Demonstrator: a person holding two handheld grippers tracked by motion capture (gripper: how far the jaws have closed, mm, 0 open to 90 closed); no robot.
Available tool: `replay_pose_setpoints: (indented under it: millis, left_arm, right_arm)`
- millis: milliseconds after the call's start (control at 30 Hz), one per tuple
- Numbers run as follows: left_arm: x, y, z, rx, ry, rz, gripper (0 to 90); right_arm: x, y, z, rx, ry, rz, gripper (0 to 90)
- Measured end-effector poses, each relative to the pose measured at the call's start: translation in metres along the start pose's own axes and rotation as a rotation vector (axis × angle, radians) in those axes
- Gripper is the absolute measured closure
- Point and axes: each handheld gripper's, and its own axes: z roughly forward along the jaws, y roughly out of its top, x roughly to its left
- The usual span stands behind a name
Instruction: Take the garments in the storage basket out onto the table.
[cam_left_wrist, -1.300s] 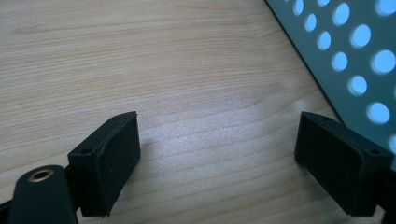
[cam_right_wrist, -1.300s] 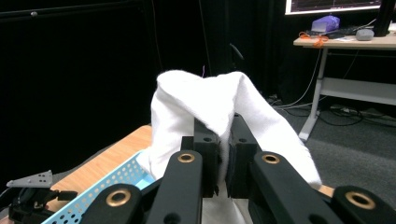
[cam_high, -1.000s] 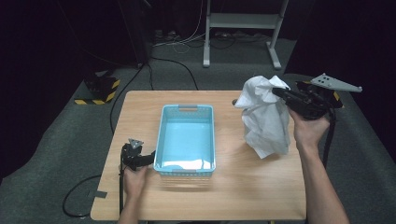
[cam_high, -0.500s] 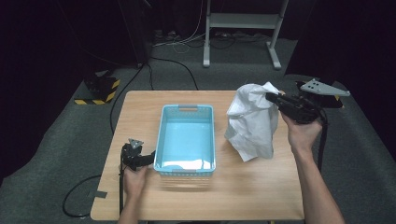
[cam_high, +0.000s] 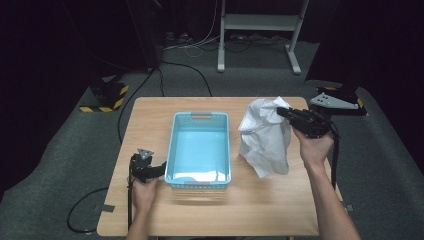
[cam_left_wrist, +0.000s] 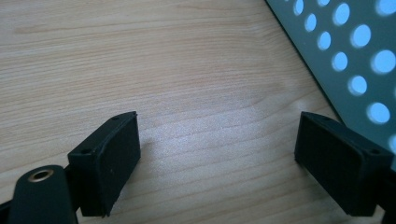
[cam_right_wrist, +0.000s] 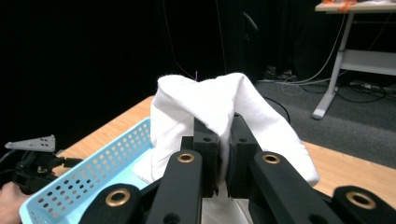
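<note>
A light blue perforated basket (cam_high: 200, 117) stands in the middle of the wooden table (cam_high: 150, 115). My right gripper (cam_high: 282, 113) is raised to the basket's right and is shut on the top of a white cloth (cam_high: 265, 142), which hangs down to about table level. In the right gripper view the cloth (cam_right_wrist: 219, 100) drapes over the closed gripper (cam_right_wrist: 225, 135), with the basket (cam_right_wrist: 88, 184) lower left. My left gripper (cam_high: 161, 170) rests by the basket's front-left corner. Its jaws (cam_left_wrist: 217, 163) stand open over bare wood, with the basket wall (cam_left_wrist: 364, 56) just beyond the right jaw.
A white desk frame (cam_high: 260, 22) and cables lie on the grey floor behind the table. A yellow-and-black striped block (cam_high: 107, 96) sits on the floor at the left. The other hand's gripper (cam_right_wrist: 32, 163) shows beyond the basket in the right gripper view.
My right gripper has come down and shifted left toward the basket, carrying the cloth with it. The left gripper and the basket have stayed where they were.
</note>
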Motion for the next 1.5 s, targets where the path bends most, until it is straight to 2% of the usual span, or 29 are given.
replay_pose_setpoints:
  millis: [500,933,1500]
  left_arm:
    - [0.000,0.000,0.000,0.000,0.001,0.001,14.4]
    - [0.000,0.000,0.000,0.000,0.000,0.000,14.4]
    - [0.000,0.000,0.000,0.000,-0.001,0.000,14.4]
  right_arm:
    - [-0.007,-0.026,0.015,0.057,-0.013,0.021,84.6]
    - [-0.010,-0.045,0.023,0.087,-0.012,0.048,84.7]
    - [-0.008,-0.070,0.041,0.148,-0.009,0.067,84.9]
